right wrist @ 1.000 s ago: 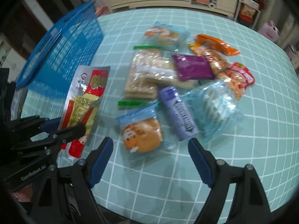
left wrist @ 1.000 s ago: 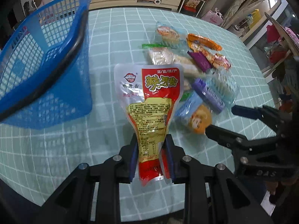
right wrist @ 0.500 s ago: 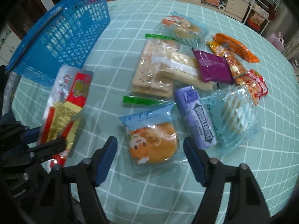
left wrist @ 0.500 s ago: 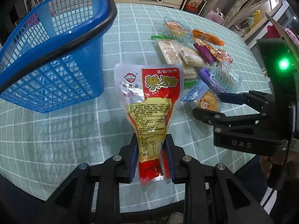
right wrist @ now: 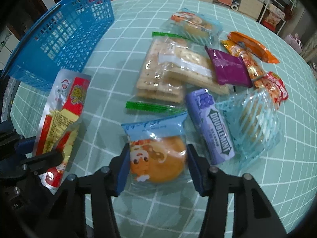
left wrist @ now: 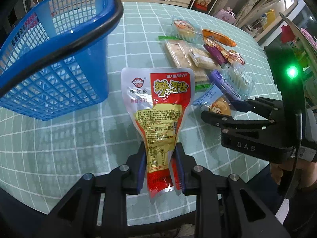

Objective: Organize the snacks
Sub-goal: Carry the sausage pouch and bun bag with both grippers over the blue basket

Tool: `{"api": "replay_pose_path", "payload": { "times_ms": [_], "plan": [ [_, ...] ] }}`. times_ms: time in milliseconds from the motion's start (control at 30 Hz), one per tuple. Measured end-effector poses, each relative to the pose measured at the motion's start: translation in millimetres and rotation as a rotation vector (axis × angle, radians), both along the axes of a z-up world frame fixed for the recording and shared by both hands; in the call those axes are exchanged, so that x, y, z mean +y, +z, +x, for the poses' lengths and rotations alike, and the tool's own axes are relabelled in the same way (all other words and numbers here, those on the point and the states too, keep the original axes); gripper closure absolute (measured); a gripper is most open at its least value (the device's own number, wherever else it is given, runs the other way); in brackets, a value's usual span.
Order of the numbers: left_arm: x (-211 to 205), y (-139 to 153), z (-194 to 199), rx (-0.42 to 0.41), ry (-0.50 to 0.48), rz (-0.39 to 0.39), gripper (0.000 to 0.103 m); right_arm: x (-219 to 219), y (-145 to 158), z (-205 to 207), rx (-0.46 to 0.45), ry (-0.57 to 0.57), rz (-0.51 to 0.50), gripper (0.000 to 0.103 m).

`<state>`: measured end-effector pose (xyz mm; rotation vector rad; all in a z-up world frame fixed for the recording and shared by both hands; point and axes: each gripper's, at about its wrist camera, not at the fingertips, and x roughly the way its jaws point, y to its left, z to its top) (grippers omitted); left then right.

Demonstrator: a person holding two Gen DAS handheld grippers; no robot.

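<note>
My left gripper (left wrist: 160, 148) is shut on the lower end of a red-and-silver snack pouch (left wrist: 158, 103) and holds it upright above the table, right of the blue mesh basket (left wrist: 49, 69). My right gripper (right wrist: 157, 148) points down over a round bun in a blue-topped clear wrapper (right wrist: 158, 162) that lies on the table. Its jaws are closing, with the bun pack between the blue pads and the pads right at the wrapper's sides. The right wrist view has the pouch (right wrist: 63, 103) and left gripper (right wrist: 37, 150) at the left, and the basket (right wrist: 65, 31) behind them.
Beyond the bun lie cracker packs (right wrist: 168, 73), a purple gum pack (right wrist: 212, 127), a purple packet (right wrist: 227, 69), a pale blue clear pack (right wrist: 251, 123), orange packets (right wrist: 251, 45) and another bun pack (right wrist: 196, 25) on the teal grid tablecloth (right wrist: 111, 79). Cabinets stand behind the table.
My right gripper came down over the bun pack and its jaws narrowed around it. The left gripper kept its hold on the pouch, and the basket now stands closer in its view.
</note>
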<state>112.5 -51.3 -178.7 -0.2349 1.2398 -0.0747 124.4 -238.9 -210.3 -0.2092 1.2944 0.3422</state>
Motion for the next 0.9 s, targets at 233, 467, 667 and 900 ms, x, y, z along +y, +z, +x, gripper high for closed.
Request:
{"api": "replay_pose_path", "payload": {
  "times_ms": [233, 467, 667, 900],
  "plan": [
    [1, 10, -8, -0.025, -0.011, -0.010, 0.078, 1, 16, -23, -0.031, -0.017, 0.013, 0.045],
    [-2, 33, -23, -0.087, -0.046, -0.017, 0.078, 0, 43, -49, -0.069, -0.047, 0.016, 0.045],
    [-4, 60, -37, -0.163, -0.071, 0.016, 0.078, -5, 73, -58, -0.128, -0.089, 0.004, 0.045],
    [8, 100, -45, -0.256, -0.082, 0.039, 0.078, -2, 107, -58, -0.186, -0.116, 0.036, 0.045]
  ]
}}
